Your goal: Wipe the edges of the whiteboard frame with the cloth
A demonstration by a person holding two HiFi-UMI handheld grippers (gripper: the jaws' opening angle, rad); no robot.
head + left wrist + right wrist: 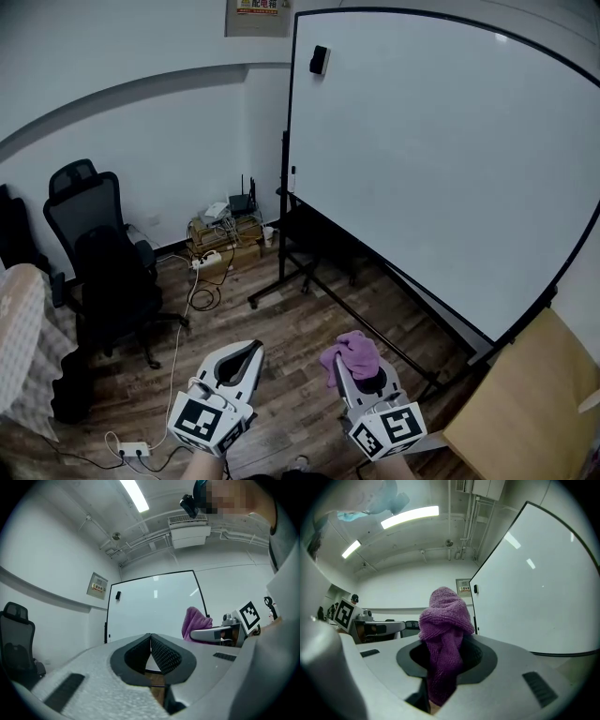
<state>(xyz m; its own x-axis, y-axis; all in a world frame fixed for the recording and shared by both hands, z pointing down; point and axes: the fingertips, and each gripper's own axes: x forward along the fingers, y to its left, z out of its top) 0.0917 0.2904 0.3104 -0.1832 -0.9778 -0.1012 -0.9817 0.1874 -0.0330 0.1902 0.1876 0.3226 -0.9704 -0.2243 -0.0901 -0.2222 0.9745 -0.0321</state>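
Right at the jaws of the right gripper [446,641], a purple cloth [443,620] is pinched between the two pads. It bunches up above the tips in a rounded wad, and a tail of it hangs down through the gap, so this gripper is clamped on the cloth and the wiping tool is in hand. Beside it, the left gripper [151,638] has its ribbed pads [164,654] pressed together at the tips with nothing between them, so it is closed and idle. In the head view both grippers sit low and close to the person. They point out over the wooden floor [281,328], with the wad showing at the nose of the right one. The whiteboard [441,159] stands well apart from them, ahead and to the right on its wheeled stand [281,281]. Its thin black frame [291,112] runs up the near left side, arcs over the top and slants along the bottom edge. A small dark block [320,59] clings near the upper left corner of the board. An office chair [94,244] stands off to the left. No part of the cloth touches the frame, so I judge the wiping has not started. Every edge remains to be wiped, and the approach to the board comes first.
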